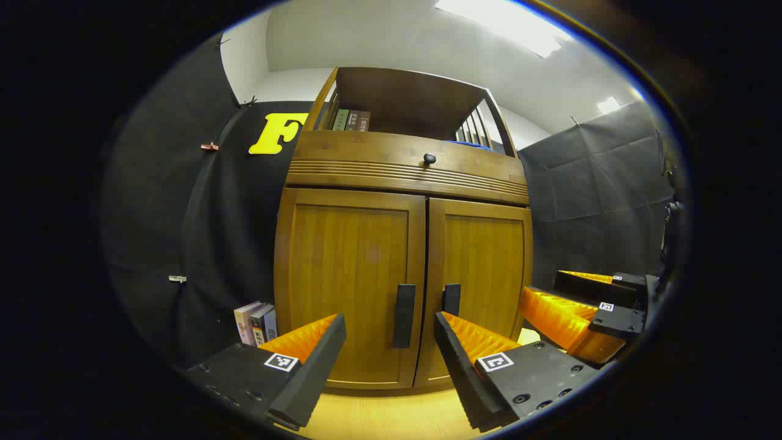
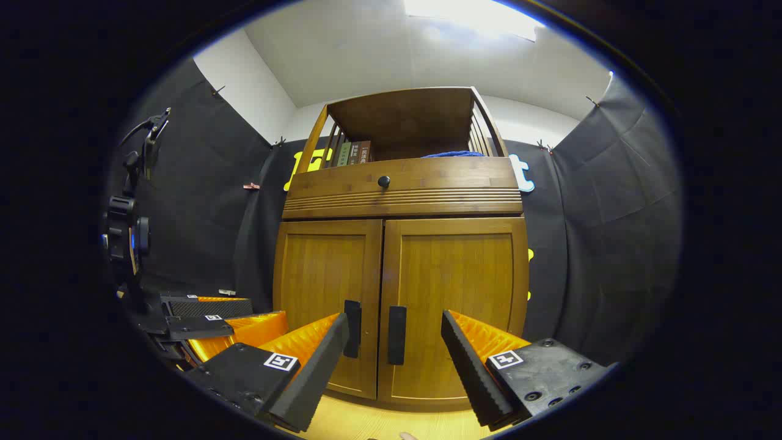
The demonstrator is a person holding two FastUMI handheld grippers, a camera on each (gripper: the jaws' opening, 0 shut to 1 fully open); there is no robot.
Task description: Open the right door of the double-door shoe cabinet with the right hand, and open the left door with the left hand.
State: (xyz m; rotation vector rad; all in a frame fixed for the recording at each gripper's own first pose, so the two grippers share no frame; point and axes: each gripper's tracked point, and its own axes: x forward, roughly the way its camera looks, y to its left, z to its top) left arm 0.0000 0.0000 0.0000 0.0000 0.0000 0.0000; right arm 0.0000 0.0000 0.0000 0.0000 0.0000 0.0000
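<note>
Left gripper view: shoe cabinet [image 1: 403,244] straight ahead, both doors closed. The left gripper [image 1: 391,360] sits jaws wide apart, framing the left door handle [image 1: 404,315] without touching it. Right gripper [image 1: 580,311] is off to the cabinet's right.

Right gripper view: same cabinet, jaws spread around the right door handle [image 2: 396,335], clear of it

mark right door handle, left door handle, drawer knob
right door handle [image 2: 396,335], right gripper view, middle of the black bar
left door handle [image 1: 404,315], left gripper view, middle of the black bar
drawer knob [image 2: 383,181], right gripper view, knob face
</note>
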